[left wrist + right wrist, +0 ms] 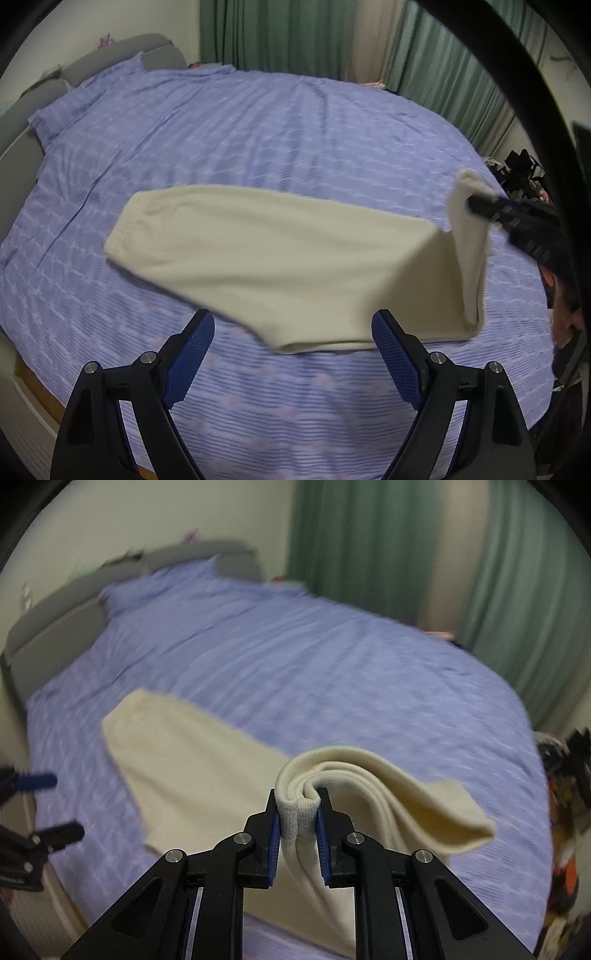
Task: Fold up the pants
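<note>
Right gripper [298,812]: its blue-padded fingers [274,830] are pressed onto a bunched, ribbed edge of the cream pants [207,775], several layers gathered between them. That end is lifted off the bed; from the pinch the cloth curls over in soft rolls and hangs down to the part lying flat. In the left wrist view the same gripper [476,203] shows at the right, holding the raised end upright above the folded body of the pants [277,258].

Left gripper [291,354]: fingers [192,354] spread wide, holding nothing, poised just short of the near edge of the garment and apparently clear of it.

Position: the pants lie near the middle of the bed, on a lilac striped bedsheet [258,122], already doubled into one long panel, one end flat to the left, the other raised by the right gripper.

Handling, as a judgement: the fabric looks like a light, thick, soft knit, limp and without stiffness; it drapes and sags wherever unsupported and is not fragile or slippery. A single pinch lets the free corner droop, as the right wrist view shows. The firmer ribbed band and the hemmed corners offer the best hold, ideally one in each gripper.

Writing: no brand, label or legible text is visible; both views are motion-blurred.

Surroundings: grey headboard [122,55], green curtains [295,33].
</note>
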{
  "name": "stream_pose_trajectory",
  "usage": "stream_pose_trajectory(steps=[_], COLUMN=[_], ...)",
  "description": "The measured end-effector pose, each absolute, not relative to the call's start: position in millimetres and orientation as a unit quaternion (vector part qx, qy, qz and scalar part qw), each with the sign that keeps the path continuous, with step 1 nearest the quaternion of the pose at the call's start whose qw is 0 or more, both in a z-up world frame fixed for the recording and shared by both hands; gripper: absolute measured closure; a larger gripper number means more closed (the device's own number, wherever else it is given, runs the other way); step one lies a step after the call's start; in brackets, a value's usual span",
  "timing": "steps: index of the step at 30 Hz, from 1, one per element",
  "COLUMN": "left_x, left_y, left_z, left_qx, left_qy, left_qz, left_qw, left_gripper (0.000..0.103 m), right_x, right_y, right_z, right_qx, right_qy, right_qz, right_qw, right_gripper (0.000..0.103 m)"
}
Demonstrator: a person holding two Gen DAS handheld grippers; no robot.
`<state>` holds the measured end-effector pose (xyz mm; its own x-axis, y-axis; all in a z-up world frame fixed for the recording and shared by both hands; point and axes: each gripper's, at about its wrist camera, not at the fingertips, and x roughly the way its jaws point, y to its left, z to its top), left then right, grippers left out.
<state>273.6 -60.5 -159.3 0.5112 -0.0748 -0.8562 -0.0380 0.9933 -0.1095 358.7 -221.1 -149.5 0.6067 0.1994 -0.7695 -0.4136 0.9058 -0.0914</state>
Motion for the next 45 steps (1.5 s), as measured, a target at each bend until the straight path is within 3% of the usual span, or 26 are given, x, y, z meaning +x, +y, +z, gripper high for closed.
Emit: stream_pose_trajectory(steps=[5,10,15,17,22,23,25,27,37,45], left_x=[278.2,287.6,296.3,301.2,316.7,319.6,323.9,329.3,356.1,409.5], left_y=[-8.1,20.4,35.3,36.8,26.2,18.5,1.3,-21.6,-193.4,-261.8], left_z=[-184.1,-199.2,-208.7,-210.5,-203.4,-200.9,-199.0,-198.3,-222.7,-272.9], left_qx=[-0.073,-0.075,-0.061,-0.053,-0.022,-0.008,0.016,0.034,0.149,0.12], left_qy=[0.52,0.527,0.532,0.532,0.52,0.514,0.502,0.494,0.428,0.474], left_qz=[-0.002,0.006,0.011,0.011,-0.001,-0.011,-0.036,-0.068,-0.221,-0.211], left_qw=[0.851,0.847,0.844,0.845,0.854,0.857,0.864,0.866,0.864,0.847], left_gripper=[0.016,0.016,0.016,0.016,0.016,0.016,0.016,0.016,0.015,0.015], right_x=[367.0,356.8,353.1,352.6,332.4,325.5,314.5,306.1,298.1,282.8], right_y=[-130.1,-82.7,-82.9,-85.9,-101.6,-111.7,-142.6,-178.2,-339.0,-395.0], right_z=[-231.3,-284.9,-305.7,-307.8,-289.7,-278.2,-254.7,-236.0,-223.1,-256.6], right_qx=[-0.174,-0.221,-0.203,-0.171,-0.08,-0.061,-0.024,-0.015,0.106,0.168], right_qy=[0.499,0.539,0.569,0.584,0.593,0.582,0.558,0.534,0.49,0.489], right_qz=[0.212,0.214,0.207,0.219,0.256,0.249,0.22,0.15,-0.077,-0.132], right_qw=[0.822,0.784,0.769,0.763,0.76,0.771,0.8,0.832,0.862,0.845], right_gripper=[0.086,0.085,0.081,0.07,0.069,0.069,0.054,0.049,0.048,0.048])
